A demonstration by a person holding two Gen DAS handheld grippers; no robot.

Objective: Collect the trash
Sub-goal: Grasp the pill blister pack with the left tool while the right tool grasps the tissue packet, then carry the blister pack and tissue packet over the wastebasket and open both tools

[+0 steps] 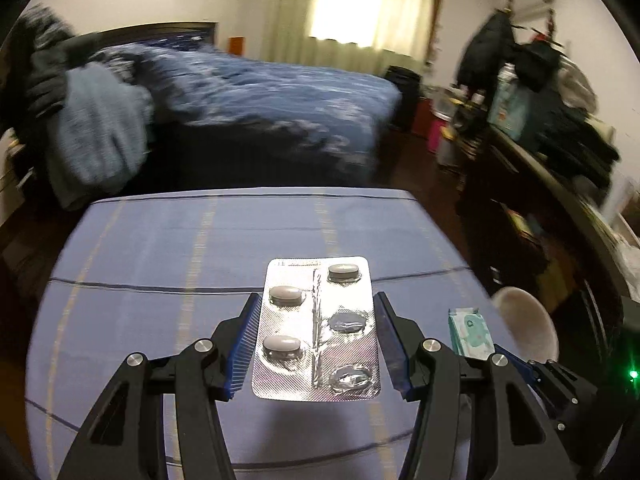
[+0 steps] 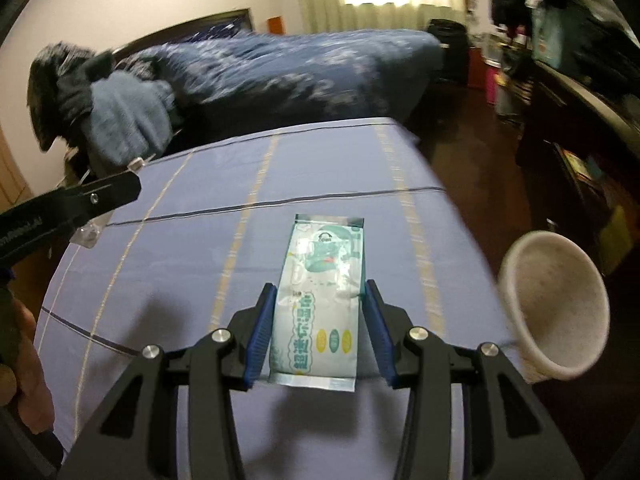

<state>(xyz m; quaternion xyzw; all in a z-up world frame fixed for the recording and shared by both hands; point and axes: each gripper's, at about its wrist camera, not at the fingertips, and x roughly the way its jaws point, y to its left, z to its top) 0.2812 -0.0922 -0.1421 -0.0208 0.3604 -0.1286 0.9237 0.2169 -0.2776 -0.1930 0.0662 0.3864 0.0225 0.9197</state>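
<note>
My left gripper (image 1: 316, 300) is shut on a silver pill blister pack (image 1: 316, 328) and holds it above the blue striped tablecloth (image 1: 180, 260). The pack has three pills left and three burst pockets. My right gripper (image 2: 320, 288) is shut on a teal and white wet-wipe packet (image 2: 320, 300), held above the same cloth (image 2: 200, 240). The packet also shows at the right of the left wrist view (image 1: 470, 332). A white felt-like cup-shaped bin (image 2: 556, 308) lies tilted at the table's right edge, mouth toward me; it also shows in the left wrist view (image 1: 528, 320).
A bed with a dark blue patterned quilt (image 1: 260, 96) stands behind the table. A cluttered dark dresser (image 1: 560, 152) runs along the right wall. The left gripper's body (image 2: 72, 204) shows at the left of the right wrist view. Dark floor lies between table and dresser.
</note>
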